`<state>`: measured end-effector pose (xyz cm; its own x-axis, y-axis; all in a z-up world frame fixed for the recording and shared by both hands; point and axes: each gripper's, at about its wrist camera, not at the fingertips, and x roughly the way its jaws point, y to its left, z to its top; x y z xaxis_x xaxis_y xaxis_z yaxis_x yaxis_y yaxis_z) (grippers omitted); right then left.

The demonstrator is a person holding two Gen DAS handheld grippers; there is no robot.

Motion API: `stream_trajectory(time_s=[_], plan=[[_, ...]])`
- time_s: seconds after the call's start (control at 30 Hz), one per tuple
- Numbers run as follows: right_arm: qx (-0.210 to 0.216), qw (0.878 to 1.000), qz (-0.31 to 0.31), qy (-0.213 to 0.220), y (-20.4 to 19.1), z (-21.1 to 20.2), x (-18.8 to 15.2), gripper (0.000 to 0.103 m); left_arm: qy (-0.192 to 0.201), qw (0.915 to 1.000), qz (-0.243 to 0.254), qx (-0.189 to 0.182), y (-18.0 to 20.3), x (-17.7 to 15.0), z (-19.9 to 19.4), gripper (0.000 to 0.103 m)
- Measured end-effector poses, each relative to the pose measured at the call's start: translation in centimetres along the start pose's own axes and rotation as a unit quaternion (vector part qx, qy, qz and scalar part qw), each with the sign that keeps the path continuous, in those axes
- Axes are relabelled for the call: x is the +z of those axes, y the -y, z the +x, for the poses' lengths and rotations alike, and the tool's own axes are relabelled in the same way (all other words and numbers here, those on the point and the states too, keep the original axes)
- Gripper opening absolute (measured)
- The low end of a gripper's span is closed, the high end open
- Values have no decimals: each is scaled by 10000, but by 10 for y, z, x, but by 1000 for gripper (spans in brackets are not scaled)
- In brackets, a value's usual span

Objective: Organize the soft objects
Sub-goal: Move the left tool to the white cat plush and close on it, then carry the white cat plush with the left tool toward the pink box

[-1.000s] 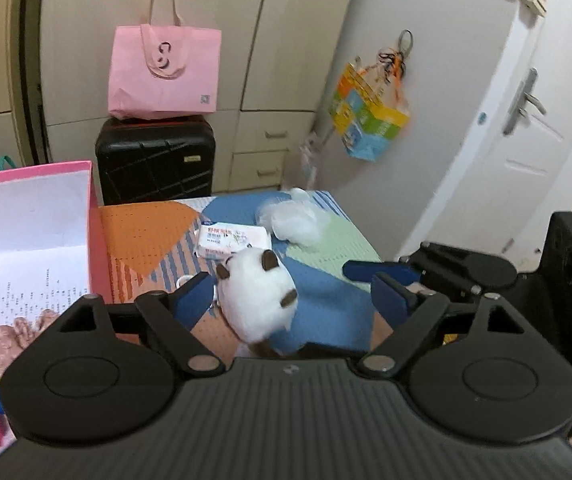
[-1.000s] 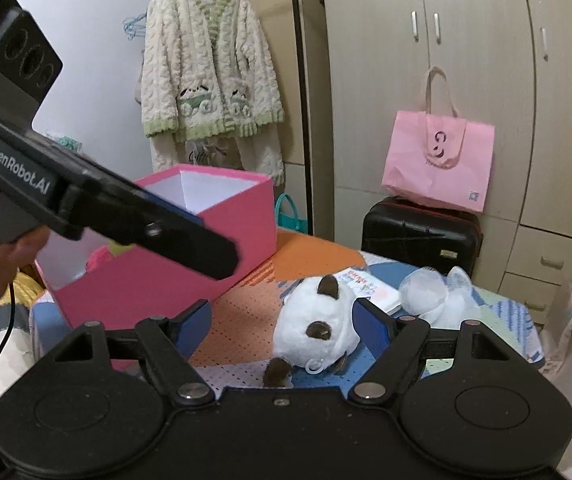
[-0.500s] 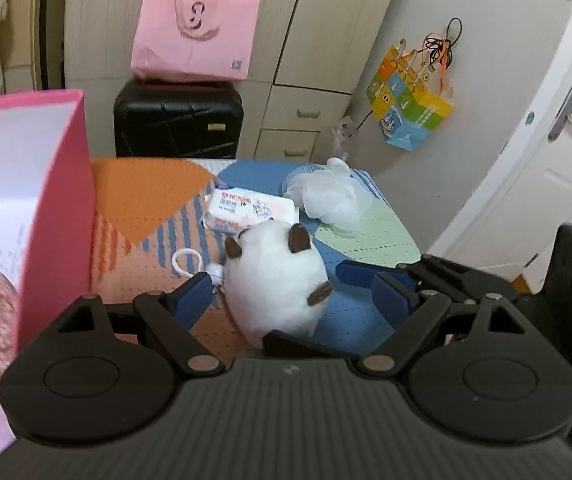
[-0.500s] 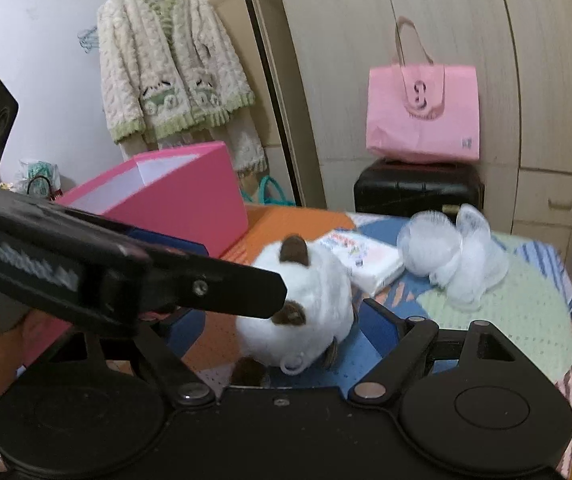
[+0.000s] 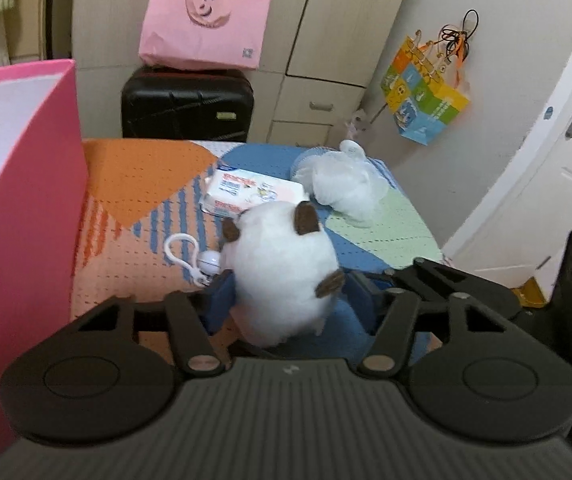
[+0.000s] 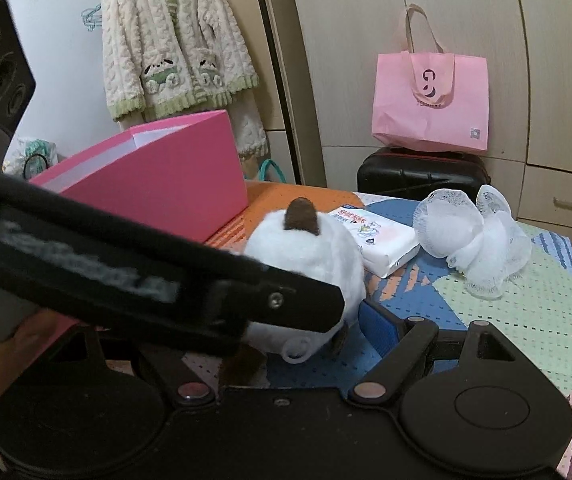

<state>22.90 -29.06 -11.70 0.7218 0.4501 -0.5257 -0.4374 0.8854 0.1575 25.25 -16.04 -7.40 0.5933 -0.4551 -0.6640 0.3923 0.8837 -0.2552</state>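
Note:
A white plush toy [image 5: 281,264] with brown ears lies on the patterned table cover [image 5: 141,168]. My left gripper [image 5: 290,300] is open with its blue pads on either side of the plush. My right gripper [image 6: 310,328] is open too, close behind the plush [image 6: 306,252]; its left finger is hidden by the left gripper's body. A pack of wet wipes [image 5: 251,192] and a white mesh bath puff [image 5: 344,184] lie beyond the plush. A pink box [image 5: 17,184] stands at the left.
A white keyring clip [image 5: 189,252] hangs off the plush. A black suitcase [image 5: 187,108] with a pink tote bag [image 5: 205,20] stands behind the table. The table's right edge [image 5: 426,232] drops off near a white door. A cardigan [image 6: 173,40] hangs on the wall.
My left gripper has moved down and forward, so its pads now flank the plush. My right gripper has also closed in on the plush from behind.

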Motion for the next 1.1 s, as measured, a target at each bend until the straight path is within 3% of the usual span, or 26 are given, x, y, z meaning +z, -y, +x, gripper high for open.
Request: stream_trajectory(time_s=[0.1,0.2,0.53,1.1], plan=[[-219,9997,-51,24,-2,0,-2,69,31,10000,-74,-5,-3,-2,1,53],[-235,9997,-27,94,-1,-3,-2,66,78,10000,-47,25,-1,-4,-1,53],[-539,9976,-247,349,-22,-21,-6,64,185,9996,209,30,10,-13,-20,53],[-794,9948,-240,590,-67,-74,-10,63,285,9948,981,-17,35,-37,-88,52]])
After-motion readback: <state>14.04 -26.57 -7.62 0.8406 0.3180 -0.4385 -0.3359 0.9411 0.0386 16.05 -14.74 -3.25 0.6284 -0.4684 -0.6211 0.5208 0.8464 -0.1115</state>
